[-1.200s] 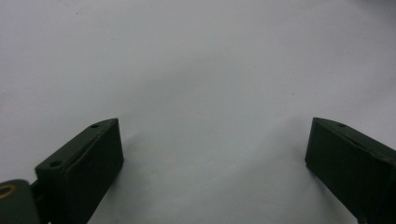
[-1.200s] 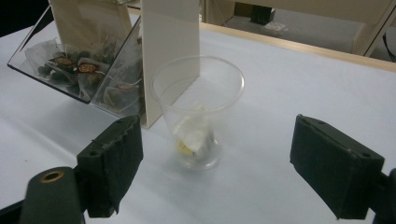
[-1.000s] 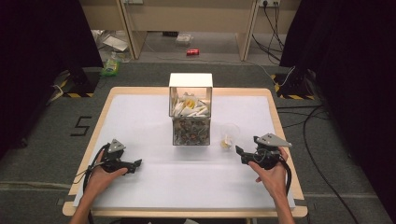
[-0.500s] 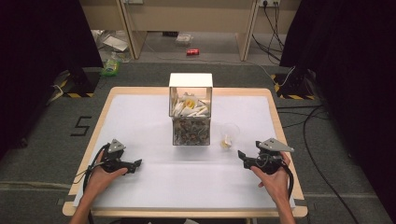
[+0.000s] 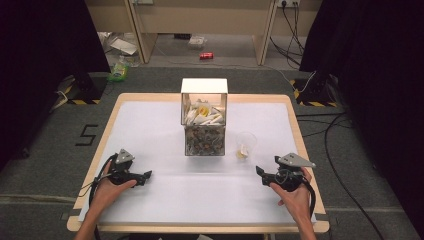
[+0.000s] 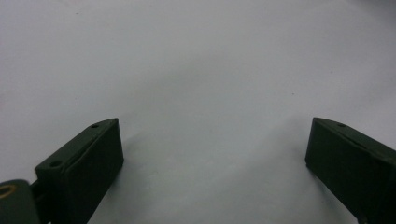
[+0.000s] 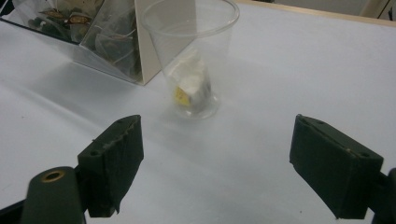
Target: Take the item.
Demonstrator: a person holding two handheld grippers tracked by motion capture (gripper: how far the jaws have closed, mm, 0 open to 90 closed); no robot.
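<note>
the left gripper (image 5: pixel 148 174) rests on the white surface (image 5: pixel 150 125), fingers spread and empty. the clear box (image 5: pixel 204 125) stands mid-surface, the plastic cup (image 7: pixel 191 56) just beside it. the right gripper (image 7: pixel 217 163) faces the cup, fingers released.

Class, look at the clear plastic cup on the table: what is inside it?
Inside the clear plastic cup sits a small white packet with a yellow mark, resting at the bottom. Whatever the packet holds is covered by its wrapper.
</note>
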